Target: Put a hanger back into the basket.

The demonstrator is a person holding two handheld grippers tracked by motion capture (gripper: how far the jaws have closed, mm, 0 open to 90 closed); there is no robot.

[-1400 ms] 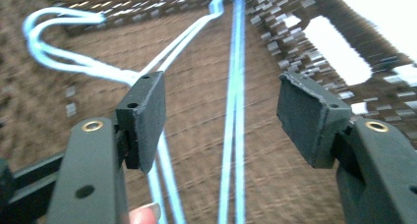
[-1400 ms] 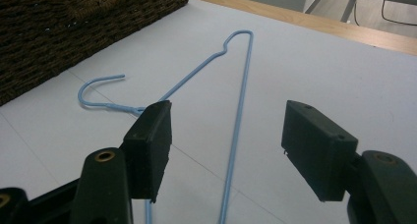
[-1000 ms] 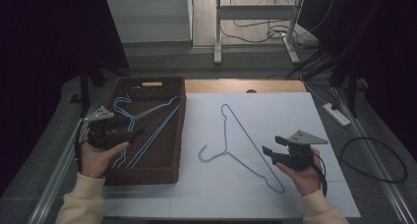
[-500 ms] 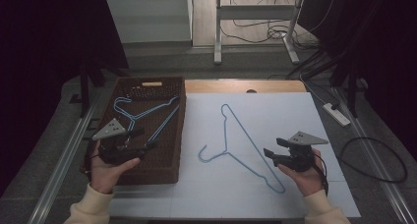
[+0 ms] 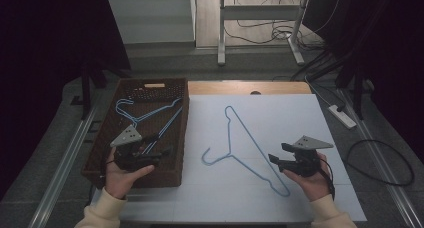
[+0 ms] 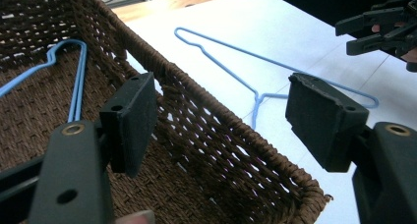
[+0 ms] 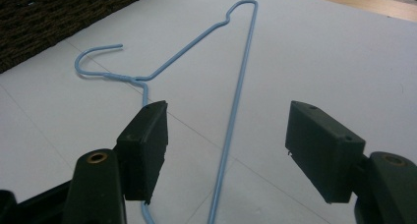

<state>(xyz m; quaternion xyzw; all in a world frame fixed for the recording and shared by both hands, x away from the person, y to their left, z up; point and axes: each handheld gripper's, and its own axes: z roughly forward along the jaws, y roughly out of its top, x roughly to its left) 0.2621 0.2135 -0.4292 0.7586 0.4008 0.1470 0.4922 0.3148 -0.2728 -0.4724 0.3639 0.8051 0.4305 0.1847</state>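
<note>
Both claws stand spread and empty, so the right gripper [image 5: 276,159] should ease down squarely over the long wire of the blue hanger [image 5: 248,145] lying flat on the white table [image 5: 300,118] just ahead of it, while the left gripper [image 5: 162,154] hovers over the wicker basket [image 5: 182,133].

The table [image 5: 280,88] carries a white sheet [image 5: 300,123] — a blue wire hanger [image 5: 250,148] lies flat on it — and a brown wicker basket [image 5: 183,138] beside it.

Blue hanger [image 5: 248,148] flat on white sheet [image 5: 280,118] (wicker basket [image 5: 100,160] alongside), right gripper [image 5: 276,159] near.
</note>
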